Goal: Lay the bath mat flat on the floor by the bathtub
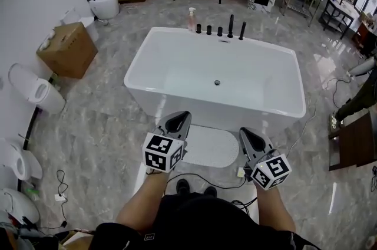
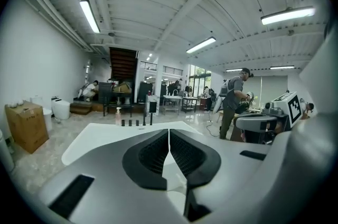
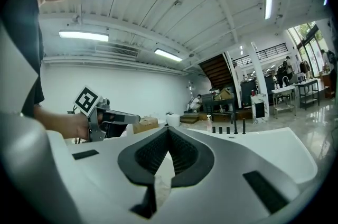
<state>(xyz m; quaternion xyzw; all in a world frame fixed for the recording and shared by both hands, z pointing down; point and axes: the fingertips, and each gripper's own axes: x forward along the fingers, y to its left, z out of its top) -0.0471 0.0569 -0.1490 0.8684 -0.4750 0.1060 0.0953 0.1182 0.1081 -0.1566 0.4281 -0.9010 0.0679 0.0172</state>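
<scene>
White oval bath mat [image 1: 209, 145], veined grey floor [image 1: 100, 119] — glossy bathtub [image 1: 141, 60]

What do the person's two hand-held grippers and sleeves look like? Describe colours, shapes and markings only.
The left pale grey hand-held gripper and the right pale grey hand-held gripper match: smooth wedge-shaped jaws lined with black ribbed pads, each carrying a white cube with black square markers. The person wears a black short-sleeved top; the forearms are bare.
</scene>
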